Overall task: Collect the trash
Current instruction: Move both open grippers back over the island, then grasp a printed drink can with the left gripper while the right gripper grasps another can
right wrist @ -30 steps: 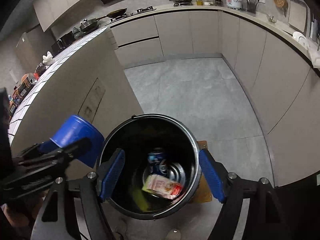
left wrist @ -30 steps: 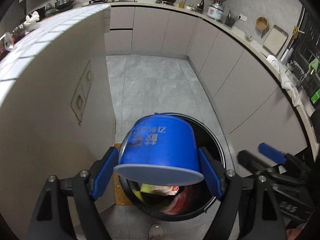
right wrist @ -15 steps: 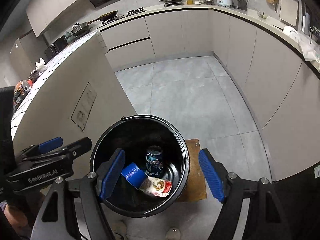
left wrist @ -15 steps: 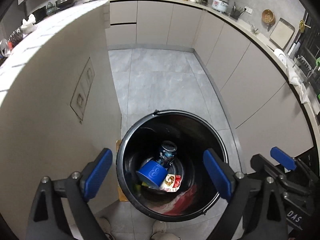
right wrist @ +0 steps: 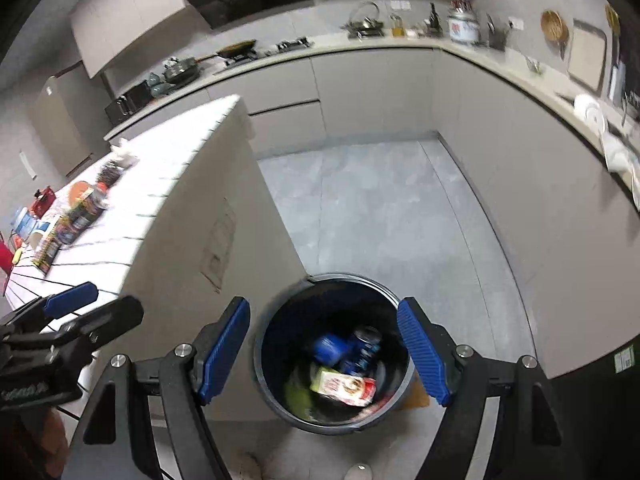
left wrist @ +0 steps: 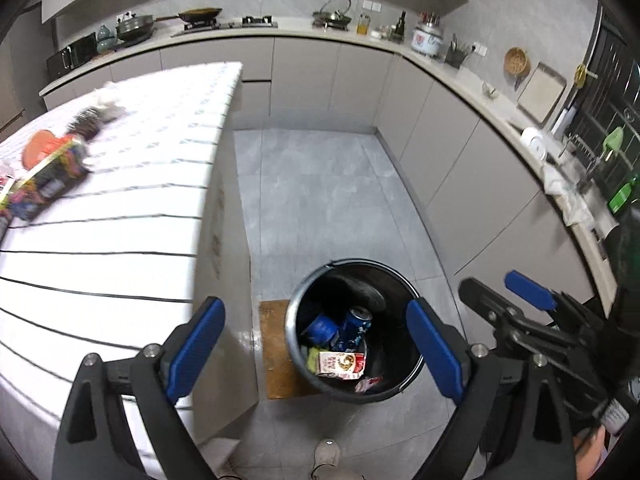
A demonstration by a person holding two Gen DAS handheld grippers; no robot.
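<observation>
A black round trash bin (left wrist: pixel 304 304) stands on the grey floor beside the island; it also shows in the right wrist view (right wrist: pixel 264 360). Inside lie a blue cup (left wrist: pixel 322 327) (right wrist: pixel 330 347), a blue drink can (left wrist: pixel 356 322) (right wrist: pixel 366 346) and a white and red carton (left wrist: pixel 340 363) (right wrist: pixel 344 386). My left gripper (left wrist: pixel 316 346) is open and empty, high above the bin. My right gripper (right wrist: pixel 324 350) is open and empty above the bin too. Blurred colourful packets (left wrist: pixel 44 184) (right wrist: pixel 76 216) lie on the white tiled island top.
The white tiled island (left wrist: pixel 120 208) fills the left. Grey cabinets (left wrist: pixel 460 152) line the back and right, with cookware on the counter. A brown mat (left wrist: pixel 272 352) lies by the bin. Grey floor (left wrist: pixel 320 192) stretches beyond. A shoe tip (left wrist: pixel 326 452) is below.
The left gripper opened and the blue cup dropped into the bin. Both grippers have since risen, so the island top and its packets have come into view.
</observation>
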